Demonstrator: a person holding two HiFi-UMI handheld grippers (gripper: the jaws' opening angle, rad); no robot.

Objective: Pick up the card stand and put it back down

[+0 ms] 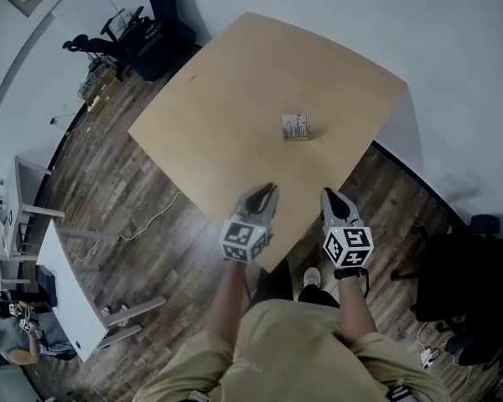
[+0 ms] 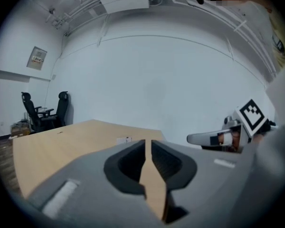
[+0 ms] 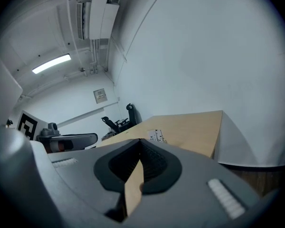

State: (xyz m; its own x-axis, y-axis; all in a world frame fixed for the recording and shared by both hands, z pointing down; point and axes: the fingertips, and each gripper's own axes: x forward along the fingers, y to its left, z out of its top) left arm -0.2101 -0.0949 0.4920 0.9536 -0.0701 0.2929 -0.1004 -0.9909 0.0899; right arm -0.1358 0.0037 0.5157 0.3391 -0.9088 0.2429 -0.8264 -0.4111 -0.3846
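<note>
Closest in, left gripper (image 1: 270,189): drawn all but together, only a thin slit between the jaws, nothing in it. Just to its right, right gripper (image 1: 328,193): tips pressed together, likewise empty. Side by side at the near corner of the table (image 1: 226,99), not touching each other, both aimed across the wood. Ahead of both claws, nearly on the line each points along and well apart from either tip: card stand (image 1: 295,127), upright on the tabletop, small, pale, print too small to read. Nothing else visible on the wood around it. Far beyond the stand, past the table's far edge: office chairs (image 1: 155,11) near the wall. Judged: task barely begun, approach only. Stand not yet reached, gripped, lifted or set back. Left to do: spread one claw, close the gap to the stand, clamp on it, raise it clear, lower it to the table, let go. Likely calls for jaws opened wider than the stand before moving in. Looks light, apt to tip if nudged.
</note>
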